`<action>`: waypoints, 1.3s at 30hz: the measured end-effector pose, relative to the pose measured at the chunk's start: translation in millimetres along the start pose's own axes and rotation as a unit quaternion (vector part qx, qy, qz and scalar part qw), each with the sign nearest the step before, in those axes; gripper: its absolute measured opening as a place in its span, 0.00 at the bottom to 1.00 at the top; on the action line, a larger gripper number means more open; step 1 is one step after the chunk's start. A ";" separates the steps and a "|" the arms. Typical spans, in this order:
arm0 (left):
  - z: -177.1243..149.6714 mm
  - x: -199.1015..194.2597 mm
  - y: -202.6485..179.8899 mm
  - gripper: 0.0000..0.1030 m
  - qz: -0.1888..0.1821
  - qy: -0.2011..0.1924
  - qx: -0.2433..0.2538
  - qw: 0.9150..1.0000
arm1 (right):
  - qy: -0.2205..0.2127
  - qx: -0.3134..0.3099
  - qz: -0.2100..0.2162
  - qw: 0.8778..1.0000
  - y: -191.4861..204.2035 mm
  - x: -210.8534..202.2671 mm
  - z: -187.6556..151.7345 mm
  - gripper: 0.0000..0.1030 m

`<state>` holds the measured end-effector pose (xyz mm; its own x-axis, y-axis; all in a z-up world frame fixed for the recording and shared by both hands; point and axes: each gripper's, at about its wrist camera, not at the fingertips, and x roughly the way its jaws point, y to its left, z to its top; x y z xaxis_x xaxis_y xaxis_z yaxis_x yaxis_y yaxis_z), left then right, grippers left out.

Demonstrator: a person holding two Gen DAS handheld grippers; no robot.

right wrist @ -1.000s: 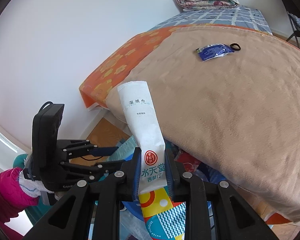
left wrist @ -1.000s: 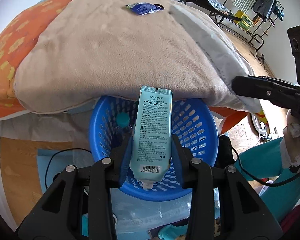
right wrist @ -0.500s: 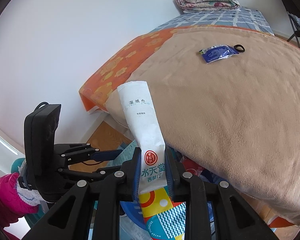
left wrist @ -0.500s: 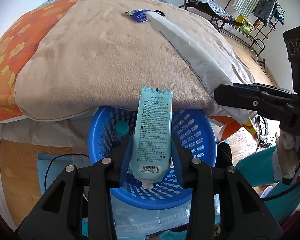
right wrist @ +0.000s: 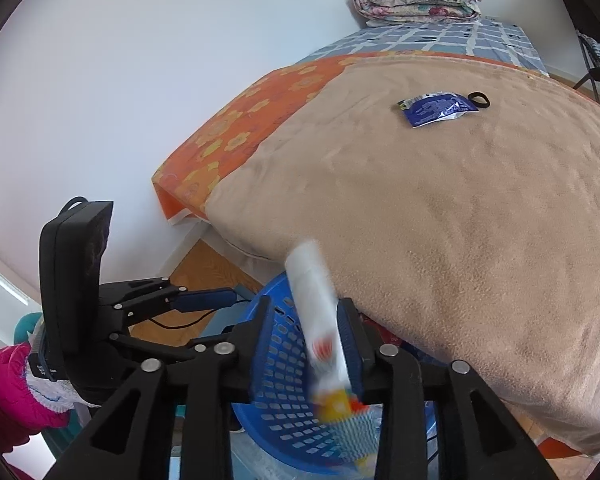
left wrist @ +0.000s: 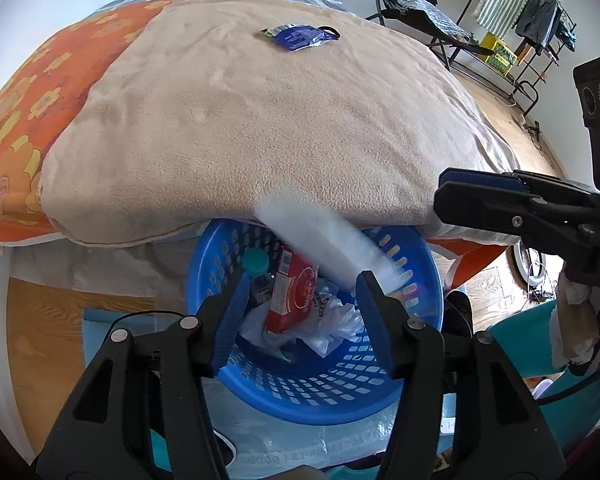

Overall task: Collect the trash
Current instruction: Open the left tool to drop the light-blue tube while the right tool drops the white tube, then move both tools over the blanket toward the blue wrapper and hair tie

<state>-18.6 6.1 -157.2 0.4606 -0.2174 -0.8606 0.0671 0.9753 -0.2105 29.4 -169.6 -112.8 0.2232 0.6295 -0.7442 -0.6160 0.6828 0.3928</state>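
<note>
on the left, the orange flowered sheet point(left wrist: 16, 120) runs along the bed beside the tan blanket point(left wrist: 284, 128). the left tongs point(left wrist: 300, 300) hang spread apart with nothing between them, over the blue basket point(left wrist: 332, 392) on the floor at the bed's edge. in the basket lie a bottle with a teal cap point(left wrist: 255, 262), a red box point(left wrist: 292, 296) and crumpled white plastic point(left wrist: 332, 324). a white packet point(left wrist: 324, 240), blurred, slants above the basket between the tongs' tips, touching neither. in the right wrist view the right tongs point(right wrist: 304, 324) stand spread too; whether the packet touches their right finger, i cannot tell. far up the blanket rests a blue wrapper point(left wrist: 298, 36) just beside a black hair tie point(right wrist: 480, 100).
</note>
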 end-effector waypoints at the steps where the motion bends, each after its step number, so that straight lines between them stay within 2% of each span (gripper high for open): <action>1: 0.2 -0.1 0.0 0.55 0.000 0.000 0.000 1.000 | -0.001 0.001 -0.001 1.000 -0.6 -0.4 0.2 0.43; 10: -0.5 -0.9 -1.4 0.55 0.004 -0.002 0.004 1.000 | 0.000 0.006 -0.010 1.000 -4.7 -1.9 1.0 0.44; 18: 1.8 -1.6 -2.8 0.55 0.005 -0.006 0.006 1.000 | -0.008 0.006 -0.031 0.999 -7.5 -7.9 1.8 0.68; 24: 5.4 -2.6 -3.8 0.55 0.007 -0.007 0.008 1.000 | -0.016 0.014 -0.050 0.999 -13.0 -12.6 4.6 0.80; 29: 7.8 -2.0 -5.5 0.56 0.009 -0.006 0.015 1.000 | -0.021 0.019 -0.072 0.997 -18.7 -15.8 8.9 0.84; 32: 10.5 -3.1 -7.6 0.65 0.012 -0.010 0.021 1.000 | -0.025 0.015 -0.085 0.996 -19.2 -18.3 10.8 0.86; 39: 26.4 -6.0 -6.7 0.66 0.016 -0.016 0.020 1.000 | -0.033 0.008 -0.106 0.994 -20.9 -24.4 15.7 0.91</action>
<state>1.6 1.8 -138.4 0.4909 -0.1848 -0.8514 0.0866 0.9827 -0.1634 48.7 -193.4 -94.4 0.3961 0.4929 -0.7747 -0.5383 0.8081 0.2389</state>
